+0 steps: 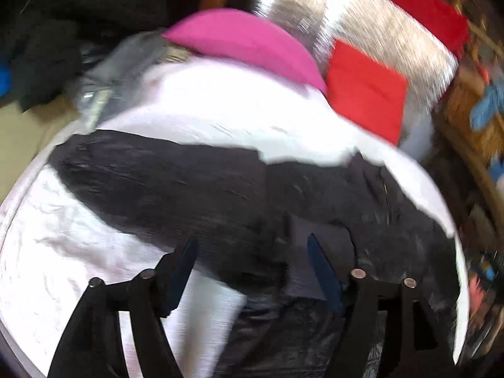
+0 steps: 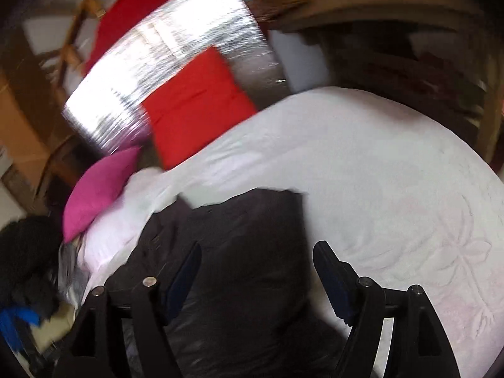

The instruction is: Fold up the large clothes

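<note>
Both grippers are hanging with jaws spread wide and gripping nothing: the left gripper (image 1: pixel 252 252) and the right gripper (image 2: pixel 256 255) are each hovering above the dark garment (image 2: pixel 239 252). It is lying on the white bedspread (image 2: pixel 393 189), with a pink cushion (image 2: pixel 97 192) and a red cushion (image 2: pixel 195 107) sitting beyond.

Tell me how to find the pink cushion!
Start at the big white bed cover. Look at its far end, where a shiny silver sheet lies. The pink cushion sits beside a red cushion; it alone is pink.
</note>
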{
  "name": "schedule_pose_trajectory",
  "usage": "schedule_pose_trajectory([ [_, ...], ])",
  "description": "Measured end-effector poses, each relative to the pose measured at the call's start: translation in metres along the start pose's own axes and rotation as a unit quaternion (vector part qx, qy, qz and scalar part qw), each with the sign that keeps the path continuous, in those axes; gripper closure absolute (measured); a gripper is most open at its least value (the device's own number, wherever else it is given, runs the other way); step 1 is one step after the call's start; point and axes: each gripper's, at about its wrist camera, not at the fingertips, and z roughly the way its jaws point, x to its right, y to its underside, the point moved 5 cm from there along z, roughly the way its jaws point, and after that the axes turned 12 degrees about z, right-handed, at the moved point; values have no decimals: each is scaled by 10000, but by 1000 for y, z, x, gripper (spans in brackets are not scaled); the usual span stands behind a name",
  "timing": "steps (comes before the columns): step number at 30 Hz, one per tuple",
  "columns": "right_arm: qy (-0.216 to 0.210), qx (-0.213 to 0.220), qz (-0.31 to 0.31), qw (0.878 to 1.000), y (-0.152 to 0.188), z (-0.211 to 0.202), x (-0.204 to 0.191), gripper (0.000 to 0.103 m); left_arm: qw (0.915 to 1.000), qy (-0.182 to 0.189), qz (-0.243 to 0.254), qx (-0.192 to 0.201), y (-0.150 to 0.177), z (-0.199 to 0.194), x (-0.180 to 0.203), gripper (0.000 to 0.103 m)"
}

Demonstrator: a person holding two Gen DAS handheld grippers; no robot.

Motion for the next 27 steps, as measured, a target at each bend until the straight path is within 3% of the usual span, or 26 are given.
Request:
schedule_pose_trajectory([
  [4, -192, -487, -769, 9957, 43, 16, -43, 27, 9960, -341, -818, 97, 3, -8, -69, 29],
  [7, -248, -833, -1267, 9881, 81, 34, -69, 27, 9875, -566, -1473, -24, 12, 0, -115, 29],
  [11, -284, -1286, -1852, 9738, 125, 54, -92, 33, 9709, -267, -2378, -113, 24, 16, -155, 29],
  [14, -52, -1652, -2147, 9626, 153, 72, -91, 33, 9603, -48, -2788, -103, 28, 30, -169, 29],
  [16, 82, -1589, -2335, 9593, 158, 79, -91, 33, 9544, 39, -2983, -108, 29, 40, -174, 30],
  [19, -46, -1600, -2223, 9618, 153, 74, -95, 38, 9502, 142, -3109, -159, 30, 51, -175, 32],
  [22, -239, -1466, -2024, 9680, 142, 66, -97, 46, 9510, 230, -3078, -169, 26, 62, -173, 59],
  [23, -242, -1386, -2002, 9696, 138, 62, -98, 51, 9520, 254, -3045, -166, 24, 65, -171, 63],
  [24, -272, -1316, -1958, 9714, 134, 60, -97, 56, 9528, 245, -3022, -148, 22, 68, -171, 63],
  [27, -249, -1322, -1837, 9737, 129, 64, -95, 57, 9508, 211, -3089, -123, 21, 75, -174, 64],
])
